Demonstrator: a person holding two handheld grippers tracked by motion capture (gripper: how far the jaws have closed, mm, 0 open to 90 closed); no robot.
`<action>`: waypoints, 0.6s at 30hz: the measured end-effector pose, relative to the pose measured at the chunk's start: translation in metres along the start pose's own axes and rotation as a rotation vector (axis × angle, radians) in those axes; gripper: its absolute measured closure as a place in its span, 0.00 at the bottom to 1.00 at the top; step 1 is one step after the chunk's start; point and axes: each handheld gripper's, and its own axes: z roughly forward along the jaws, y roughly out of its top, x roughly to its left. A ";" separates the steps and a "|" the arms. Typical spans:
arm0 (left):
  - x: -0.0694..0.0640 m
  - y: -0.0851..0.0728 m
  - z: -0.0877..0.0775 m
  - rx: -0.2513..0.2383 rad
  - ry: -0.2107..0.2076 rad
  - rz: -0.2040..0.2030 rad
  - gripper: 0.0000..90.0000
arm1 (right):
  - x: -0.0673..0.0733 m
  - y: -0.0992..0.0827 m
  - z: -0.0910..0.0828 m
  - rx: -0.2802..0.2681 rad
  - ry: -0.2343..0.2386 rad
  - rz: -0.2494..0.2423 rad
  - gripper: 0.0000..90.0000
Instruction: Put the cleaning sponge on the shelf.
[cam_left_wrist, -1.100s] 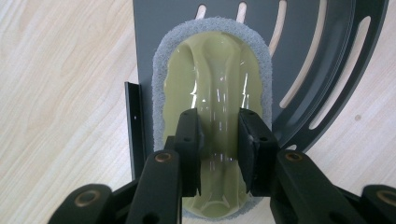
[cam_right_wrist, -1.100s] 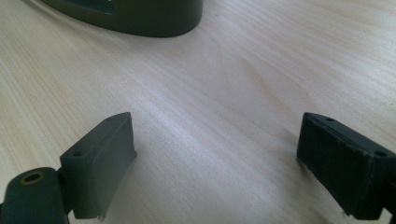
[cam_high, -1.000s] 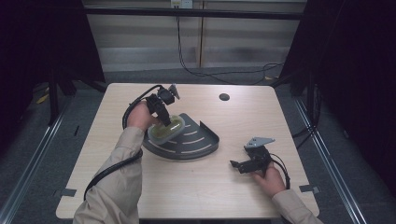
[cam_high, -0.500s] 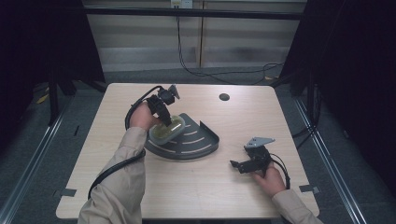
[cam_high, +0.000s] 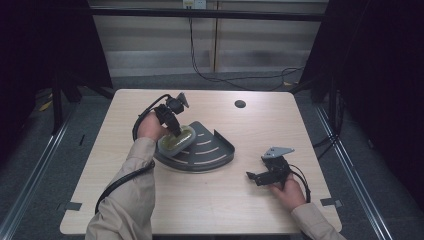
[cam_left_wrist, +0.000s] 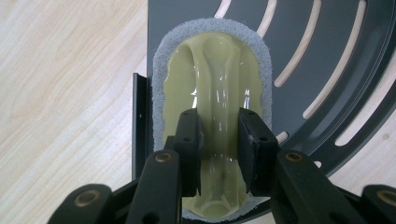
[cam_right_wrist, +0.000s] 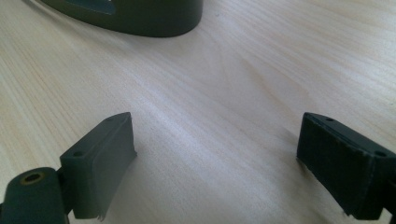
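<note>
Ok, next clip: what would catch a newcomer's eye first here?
The left hand-held gripper pinching the raised handle of a yellow-green scrubber that lies on the slotted dark rack mid-table. Then the right hand-held gripper, open and low over bare wood near the table's right front.

We see a yellow-green scrubber (cam_left_wrist: 217, 93) with grey pad lying on the dark slotted tray's (cam_high: 215, 150) left edge.

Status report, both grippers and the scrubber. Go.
Left gripper shut on the scrubber's yellow handle, over the grey slotted tray. Right gripper open, empty, low over the table. Nothing in the way.
</note>
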 end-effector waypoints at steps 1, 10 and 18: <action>0.000 0.000 0.000 0.001 0.001 -0.002 0.79 | 0.000 0.000 0.000 0.000 0.000 0.000 0.12; 0.005 -0.004 0.005 -0.001 0.001 -0.019 0.79 | 0.000 0.000 0.000 0.000 0.000 0.000 0.12; 0.009 -0.007 0.009 0.002 -0.002 -0.030 0.79 | 0.000 0.000 0.000 0.000 0.000 0.000 0.12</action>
